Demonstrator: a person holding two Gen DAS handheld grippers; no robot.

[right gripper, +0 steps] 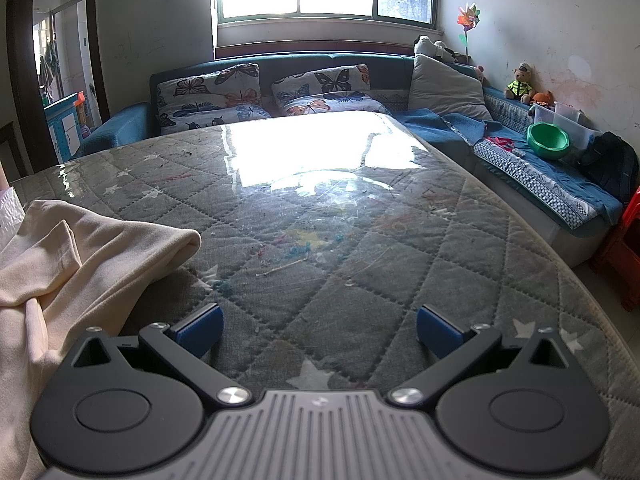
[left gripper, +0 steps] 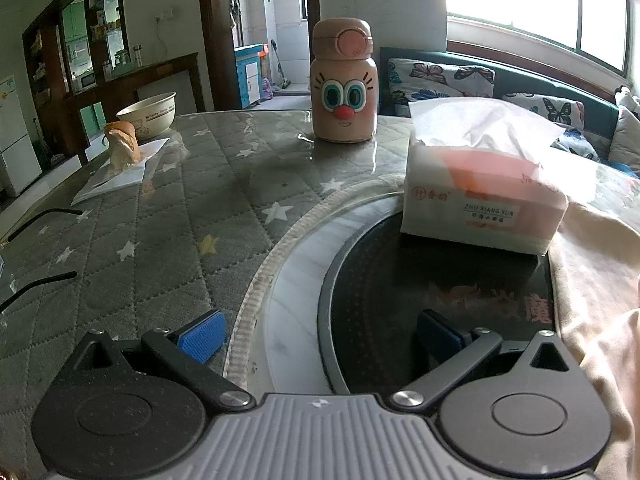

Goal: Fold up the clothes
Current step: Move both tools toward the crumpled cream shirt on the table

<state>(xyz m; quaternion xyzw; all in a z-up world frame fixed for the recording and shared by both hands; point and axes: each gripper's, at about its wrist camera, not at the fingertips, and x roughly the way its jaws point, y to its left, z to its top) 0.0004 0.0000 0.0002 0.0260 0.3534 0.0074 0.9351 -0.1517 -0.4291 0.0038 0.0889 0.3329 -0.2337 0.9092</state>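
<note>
round table [left gripper: 168,208] under grey star-quilted cover and clear film. at centre, dark turntable [left gripper: 384,280] bearing tissue pack [left gripper: 480,196]. at 12 o'clock, cartoon-face bottle [left gripper: 344,84]; at 10, bowl [left gripper: 148,114] beside paper sheet [left gripper: 124,172]. at 3, cream garment [right gripper: 80,248] lying crumpled.

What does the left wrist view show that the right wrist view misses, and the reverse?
Only the left wrist view shows the face-painted pink bottle, the tissue pack, the bowl and the dark round inset in the table. Only the right wrist view shows the green bowl, the teddy bear and the pinwheel. Both show the cream garment, the quilted table cover, the butterfly cushions, and an open, empty hand-held gripper: left, right.
</note>
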